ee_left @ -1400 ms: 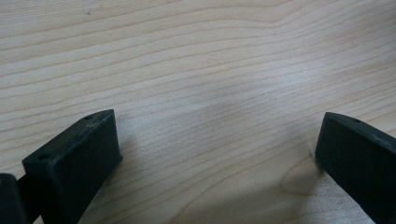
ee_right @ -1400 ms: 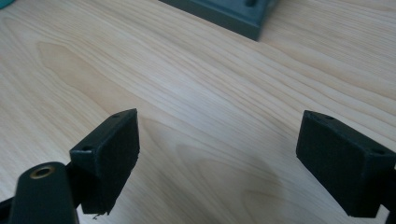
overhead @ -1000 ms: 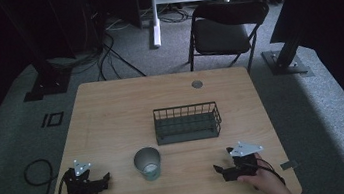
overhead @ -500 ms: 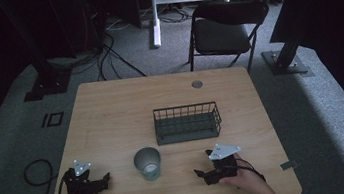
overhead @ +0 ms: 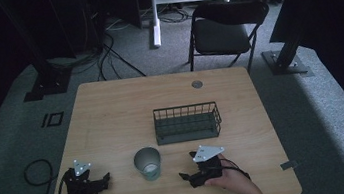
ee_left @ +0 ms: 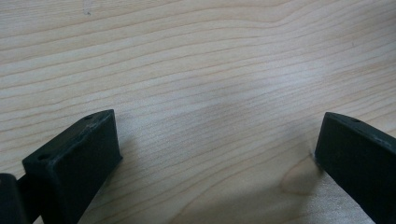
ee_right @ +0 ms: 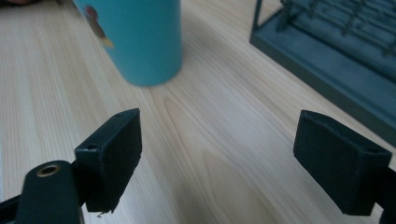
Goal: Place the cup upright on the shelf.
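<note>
Here the teal cup [ee_right: 140, 39] is running off my view's top, its contents unclear, standing near my spread, empty right gripper [overhead: 186, 177], while the wire basket [overhead: 187, 123] is sitting empty.

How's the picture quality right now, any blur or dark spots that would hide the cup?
High view: dim, the floor around the table nearly black, but the cup reads clearly. Right gripper view: bright, the cup and basket slightly soft, the jaws sharp. Left gripper view: even light, soft shadow under the jaws.

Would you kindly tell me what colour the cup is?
The cup is teal-blue with a small printed figure, clearest in the right gripper view.
</note>
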`<state>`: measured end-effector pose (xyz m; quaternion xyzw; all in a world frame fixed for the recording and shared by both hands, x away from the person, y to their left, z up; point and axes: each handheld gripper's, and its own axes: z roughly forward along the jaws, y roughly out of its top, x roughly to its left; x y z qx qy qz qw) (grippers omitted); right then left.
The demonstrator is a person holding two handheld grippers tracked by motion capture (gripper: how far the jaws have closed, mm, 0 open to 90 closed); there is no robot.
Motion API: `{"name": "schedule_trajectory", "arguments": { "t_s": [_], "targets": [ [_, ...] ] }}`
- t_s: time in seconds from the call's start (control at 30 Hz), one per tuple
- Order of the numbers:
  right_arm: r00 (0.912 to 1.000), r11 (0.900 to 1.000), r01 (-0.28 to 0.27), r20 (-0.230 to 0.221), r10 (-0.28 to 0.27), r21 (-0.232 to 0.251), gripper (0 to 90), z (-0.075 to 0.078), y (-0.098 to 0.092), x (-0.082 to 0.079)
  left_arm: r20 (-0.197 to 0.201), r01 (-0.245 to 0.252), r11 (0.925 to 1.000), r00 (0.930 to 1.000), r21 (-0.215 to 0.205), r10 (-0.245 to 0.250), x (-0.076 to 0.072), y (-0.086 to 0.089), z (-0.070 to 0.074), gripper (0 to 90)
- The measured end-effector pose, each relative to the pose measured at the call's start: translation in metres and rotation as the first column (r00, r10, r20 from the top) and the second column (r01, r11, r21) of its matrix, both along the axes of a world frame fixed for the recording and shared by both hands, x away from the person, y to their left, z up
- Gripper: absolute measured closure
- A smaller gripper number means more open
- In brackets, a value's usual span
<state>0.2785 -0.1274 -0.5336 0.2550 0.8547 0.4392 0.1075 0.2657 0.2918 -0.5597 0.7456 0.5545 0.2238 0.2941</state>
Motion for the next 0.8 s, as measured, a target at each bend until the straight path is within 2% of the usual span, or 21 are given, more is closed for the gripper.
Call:
{"name": "schedule_trajectory", "arguments": {
  "t_s": [0.3,0.57,0.8],
  "targets": [
    [0.9984,0.998,-0.056,0.007,0.056,0.027,15.1,0.004,0.025,0.001,0.0,0.0,1.0,1.0,0.0,0.0,0.0,0.0,0.0,0.5],
    [0.9931,0.992,-0.116,0.02,0.115,0.053,15.1,0.008,0.053,0.001,0.0,0.0,1.0,1.0,0.0,0.0,0.0,0.0,0.0,0.5],
    [0.9901,0.987,-0.138,0.032,0.136,0.08,15.1,0.011,0.071,0.002,0.0,0.0,1.0,1.0,0.0,0.0,0.0,0.0,0.0,0.5]
  ]
}}
